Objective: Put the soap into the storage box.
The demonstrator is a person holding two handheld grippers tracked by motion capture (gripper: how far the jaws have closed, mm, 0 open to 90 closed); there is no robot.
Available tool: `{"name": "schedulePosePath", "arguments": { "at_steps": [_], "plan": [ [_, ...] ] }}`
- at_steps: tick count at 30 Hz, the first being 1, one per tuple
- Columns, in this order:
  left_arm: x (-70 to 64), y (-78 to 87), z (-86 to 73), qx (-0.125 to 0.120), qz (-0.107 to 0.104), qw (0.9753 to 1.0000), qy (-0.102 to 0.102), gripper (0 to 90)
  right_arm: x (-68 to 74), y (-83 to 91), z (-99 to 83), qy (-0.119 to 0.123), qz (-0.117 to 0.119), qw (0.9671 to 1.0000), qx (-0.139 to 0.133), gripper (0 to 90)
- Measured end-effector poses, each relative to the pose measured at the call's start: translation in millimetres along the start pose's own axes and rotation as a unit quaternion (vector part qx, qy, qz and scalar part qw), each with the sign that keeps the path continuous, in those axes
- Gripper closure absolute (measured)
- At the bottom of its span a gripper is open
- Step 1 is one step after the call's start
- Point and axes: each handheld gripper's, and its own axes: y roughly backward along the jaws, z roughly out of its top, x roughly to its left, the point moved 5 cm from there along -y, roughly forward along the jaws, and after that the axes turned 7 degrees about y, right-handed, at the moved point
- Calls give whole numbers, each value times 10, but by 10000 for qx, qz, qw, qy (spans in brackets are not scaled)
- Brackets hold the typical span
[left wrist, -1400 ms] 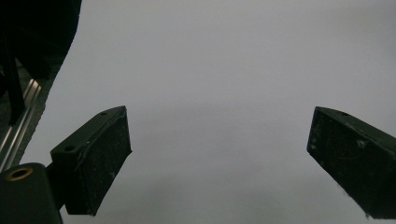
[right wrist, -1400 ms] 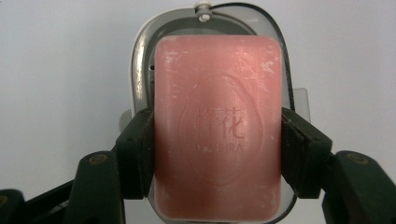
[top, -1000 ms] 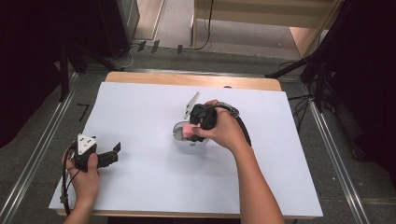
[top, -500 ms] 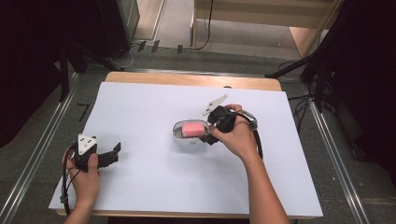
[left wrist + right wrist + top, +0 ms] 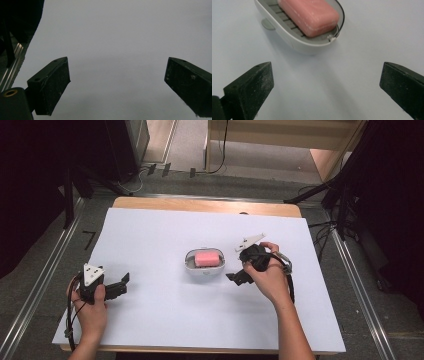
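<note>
Nearest, my left gripper rests low at the table's front-left, jaws wide apart with only bare white sheet between them. My right gripper sits farther in, jaws likewise spread, holding nothing, pointed at the soap dish just beyond its tips. Dish: white oval, ribbed grey insert, standing mid-table, apart from both jaws. Inside lies one pink soap bar, flat on the ribs. Beyond, the wooden table edge shows past the sheet.

A pink soap bar is seen lying flat in an oval grey soap dish, just beyond the open right claw.
</note>
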Motion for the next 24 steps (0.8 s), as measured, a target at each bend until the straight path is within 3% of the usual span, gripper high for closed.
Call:
{"name": "schedulePosePath", "arguments": {
  "at_steps": [9, 24],
  "plan": [
    [-1, 1, -1, 15, 6, 10000, -10, 65, -38, 57, -343, -314, -112, 9994, -130, 0],
    [-1, 4, -1, 25, 6, 10000, -25, 65, -95, 146, -739, -568, -415, 9968, -376, 0]
  ]
}}
